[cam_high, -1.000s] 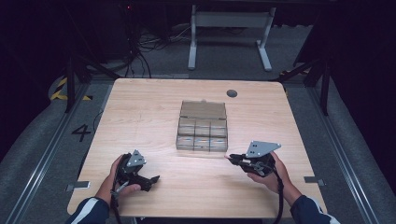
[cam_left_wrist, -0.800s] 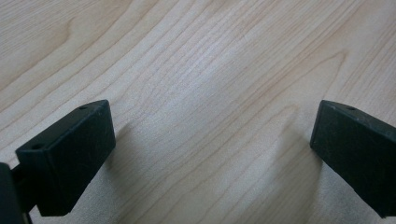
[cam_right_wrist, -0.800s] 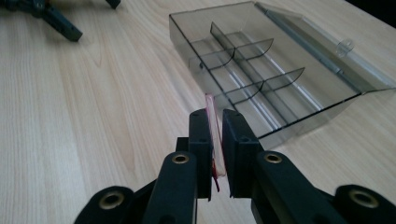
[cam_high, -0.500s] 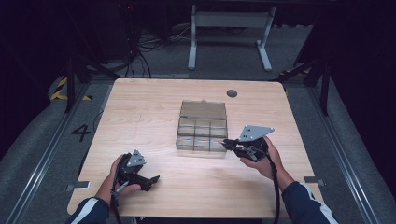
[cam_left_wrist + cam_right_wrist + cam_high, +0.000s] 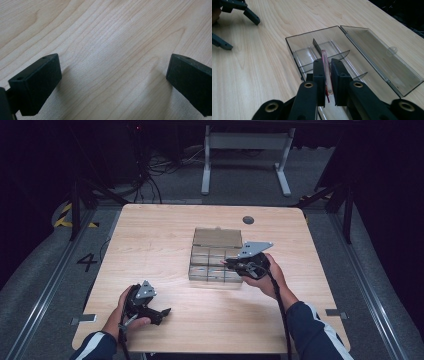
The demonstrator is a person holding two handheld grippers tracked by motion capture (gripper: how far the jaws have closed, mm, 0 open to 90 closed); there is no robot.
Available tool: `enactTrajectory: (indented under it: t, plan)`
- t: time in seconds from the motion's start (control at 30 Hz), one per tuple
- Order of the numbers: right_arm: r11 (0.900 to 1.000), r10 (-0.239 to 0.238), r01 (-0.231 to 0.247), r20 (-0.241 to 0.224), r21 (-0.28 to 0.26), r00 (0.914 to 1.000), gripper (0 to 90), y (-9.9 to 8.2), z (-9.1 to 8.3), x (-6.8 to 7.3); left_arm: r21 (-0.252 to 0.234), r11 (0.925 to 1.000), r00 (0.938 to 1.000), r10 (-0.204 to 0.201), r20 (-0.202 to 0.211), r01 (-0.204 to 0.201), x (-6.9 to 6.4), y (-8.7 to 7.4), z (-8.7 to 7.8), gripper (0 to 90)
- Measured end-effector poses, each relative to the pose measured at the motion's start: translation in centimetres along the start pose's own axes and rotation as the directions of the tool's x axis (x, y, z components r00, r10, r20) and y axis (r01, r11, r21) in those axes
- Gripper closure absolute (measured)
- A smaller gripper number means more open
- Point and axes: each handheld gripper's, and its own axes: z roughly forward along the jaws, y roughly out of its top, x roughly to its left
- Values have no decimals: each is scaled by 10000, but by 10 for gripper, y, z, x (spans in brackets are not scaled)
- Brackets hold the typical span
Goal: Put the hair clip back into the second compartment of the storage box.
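A clear plastic compartment box (image 5: 206,269) lies open in the middle of the table, its lid (image 5: 218,238) folded flat on the far side. My right gripper (image 5: 227,263) hovers over the box's near right corner. In the right gripper view its jaws (image 5: 327,65) are shut on a thin flat pink piece (image 5: 324,56), held on edge above the dividers (image 5: 317,47). My left gripper (image 5: 162,312) rests on the table near the front left. Its jaws (image 5: 113,82) stand wide open over bare wood.
The box's lid (image 5: 382,60) lies flat on the wood beside the compartments. A dark round grommet (image 5: 248,220) sits near the table's far edge. Bare wood table (image 5: 150,250) surrounds the box. Beyond the table are a metal stand (image 5: 245,155) and cables on the floor.
My right hand has carried its gripper leftward and slightly up, from the table's right side to over the box's near right corner. The left hand has stayed put.
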Motion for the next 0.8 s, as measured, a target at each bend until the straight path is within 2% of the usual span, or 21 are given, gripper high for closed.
enactTrajectory:
  t: [0.27,0.43,0.7,0.8]
  plan:
    - [9996,163,-166,167,208,9997,836,11,19,-9,7,10000,10000,38,11,-38,0,0,0,5]
    - [9988,448,-454,335,178,9984,836,16,27,-17,7,10000,10000,48,12,-48,0,0,0,6]
    - [9950,627,-668,565,746,9964,836,19,47,-27,21,10000,10000,66,6,-66,0,0,0,6]
    - [9929,663,-710,520,953,9964,836,18,56,-30,4,10000,10000,27,-16,-27,0,0,0,6]
